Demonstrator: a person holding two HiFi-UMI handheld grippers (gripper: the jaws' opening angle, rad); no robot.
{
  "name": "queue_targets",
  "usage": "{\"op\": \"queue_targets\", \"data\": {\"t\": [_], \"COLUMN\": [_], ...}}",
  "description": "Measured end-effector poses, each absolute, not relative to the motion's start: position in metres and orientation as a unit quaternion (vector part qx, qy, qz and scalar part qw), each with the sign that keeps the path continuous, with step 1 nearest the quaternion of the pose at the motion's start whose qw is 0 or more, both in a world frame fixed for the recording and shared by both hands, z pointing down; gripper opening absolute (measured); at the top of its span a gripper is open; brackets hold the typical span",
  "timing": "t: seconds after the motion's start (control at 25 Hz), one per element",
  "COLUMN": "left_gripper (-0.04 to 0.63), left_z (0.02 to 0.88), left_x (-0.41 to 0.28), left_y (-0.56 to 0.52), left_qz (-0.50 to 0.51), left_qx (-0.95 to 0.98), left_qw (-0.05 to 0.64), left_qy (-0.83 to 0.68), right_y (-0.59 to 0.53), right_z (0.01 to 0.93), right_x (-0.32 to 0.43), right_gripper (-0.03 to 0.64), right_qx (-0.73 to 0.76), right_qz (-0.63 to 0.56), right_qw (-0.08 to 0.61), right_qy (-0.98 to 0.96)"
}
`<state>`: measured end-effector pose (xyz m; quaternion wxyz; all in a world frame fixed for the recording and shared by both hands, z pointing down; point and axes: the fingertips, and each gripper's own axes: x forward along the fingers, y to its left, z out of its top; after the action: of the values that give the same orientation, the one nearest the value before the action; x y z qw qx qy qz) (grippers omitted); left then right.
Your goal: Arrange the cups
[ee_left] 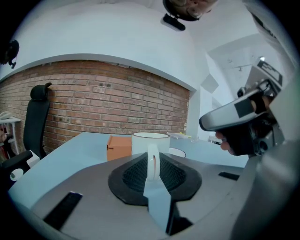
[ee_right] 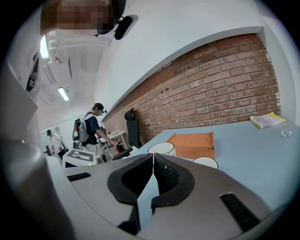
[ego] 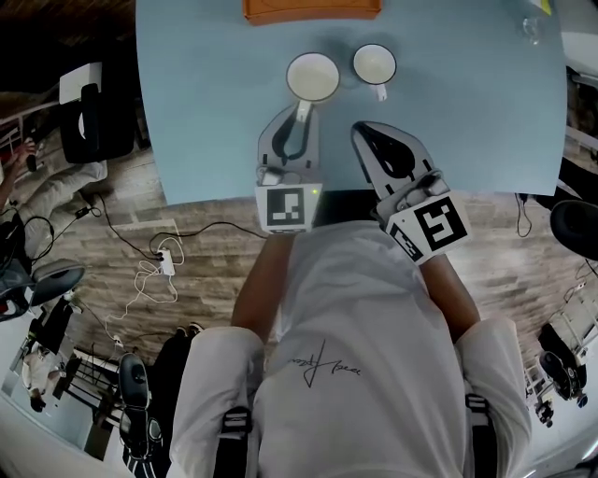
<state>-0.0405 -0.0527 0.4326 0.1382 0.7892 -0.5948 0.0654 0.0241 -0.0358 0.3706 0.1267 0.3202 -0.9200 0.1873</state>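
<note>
Two white round cups with dark rims sit near the middle of the pale blue tabletop [ego: 206, 103], side by side and just apart, in front of a flat orange box [ego: 311, 9]. The left tongs [ego: 299, 121] are narrowed onto the handle of the larger cup [ego: 312, 77], which points straight back at the person, so the cup lies dead ahead along the tongs' line. Whether its base rests on the tabletop cannot be told. The right tongs [ego: 369, 135] are closed tip to tip with nothing between them. The smaller cup [ego: 374, 63] lies just beyond them, its handle also turned towards the person, so the right hand is the nearer one for it.
</note>
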Motion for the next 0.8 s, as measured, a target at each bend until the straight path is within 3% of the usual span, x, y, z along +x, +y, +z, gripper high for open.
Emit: {"op": "queue_targets", "data": {"t": [0.8], "left_gripper": [0.058], "left_z": [0.394], "left_x": [-0.035], "left_y": [-0.059], "left_qz": [0.054], "left_qx": [0.783], "left_qw": [0.111], "left_qy": [-0.61], "right_y": [-0.052], "right_z": [0.349], "right_x": [0.035], "right_gripper": [0.021], "right_qx": [0.317], "right_qz": [0.165], "right_qw": [0.102], "right_qy": [-0.928]}}
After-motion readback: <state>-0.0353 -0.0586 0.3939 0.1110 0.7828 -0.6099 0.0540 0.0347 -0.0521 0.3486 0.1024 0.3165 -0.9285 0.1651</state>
